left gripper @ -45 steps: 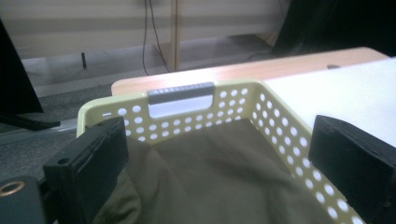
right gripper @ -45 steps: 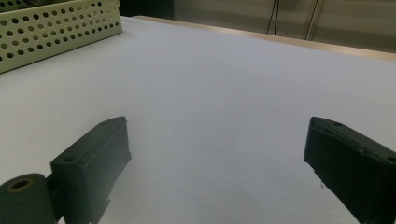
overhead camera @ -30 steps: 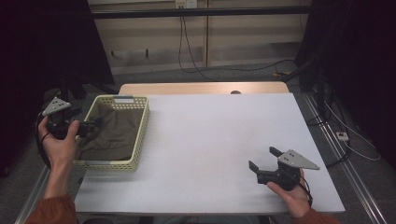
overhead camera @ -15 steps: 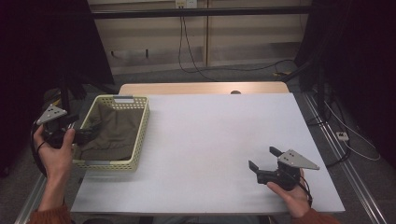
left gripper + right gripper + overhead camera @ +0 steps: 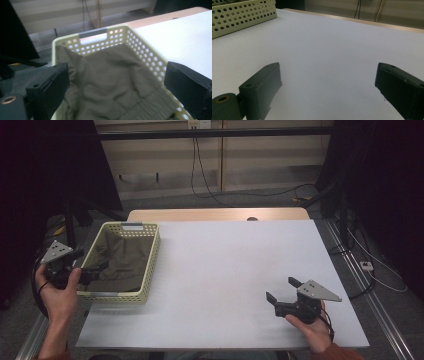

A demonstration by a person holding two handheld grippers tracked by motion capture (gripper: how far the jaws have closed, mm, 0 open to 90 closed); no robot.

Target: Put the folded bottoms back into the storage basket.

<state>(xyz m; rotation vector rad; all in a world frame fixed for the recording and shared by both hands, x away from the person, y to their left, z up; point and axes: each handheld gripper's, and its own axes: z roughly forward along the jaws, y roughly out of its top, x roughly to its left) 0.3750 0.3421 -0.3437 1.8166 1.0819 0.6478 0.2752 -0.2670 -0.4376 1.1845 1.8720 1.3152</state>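
Your left gripper (image 5: 117, 82), jaws spread wide, sits at the near left rim of the yellow basket (image 5: 150, 262), lined up on the olive cloth (image 5: 112, 75) heaped inside, while your right gripper (image 5: 282, 290), also wide and empty, waits lower right on the white table (image 5: 225, 265), clear of the reach.

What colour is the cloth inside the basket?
The cloth is a dull olive brown. It shows best in the left gripper view, lying in the pale yellow basket.
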